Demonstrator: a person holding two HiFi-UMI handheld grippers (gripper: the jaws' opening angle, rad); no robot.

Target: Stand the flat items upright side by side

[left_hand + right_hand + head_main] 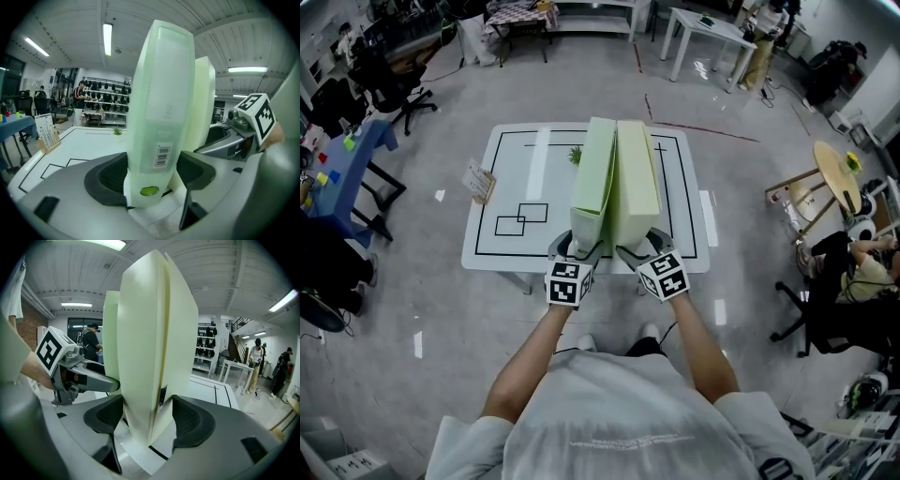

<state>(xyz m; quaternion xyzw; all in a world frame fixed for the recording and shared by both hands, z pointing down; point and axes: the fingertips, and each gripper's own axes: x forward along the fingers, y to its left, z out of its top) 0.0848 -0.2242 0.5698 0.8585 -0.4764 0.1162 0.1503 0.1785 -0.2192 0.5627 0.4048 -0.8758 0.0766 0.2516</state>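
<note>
Clamping the left file box (592, 178) in my left gripper (578, 251), I am gripping the right file box (636, 173) with my right gripper (639, 251); both are standing upright, just beside each other, on the white table (511, 159).

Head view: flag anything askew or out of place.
Nothing stands out. The left file box and right file box stand upright side by side on the table, held by the left gripper and right gripper.
</note>
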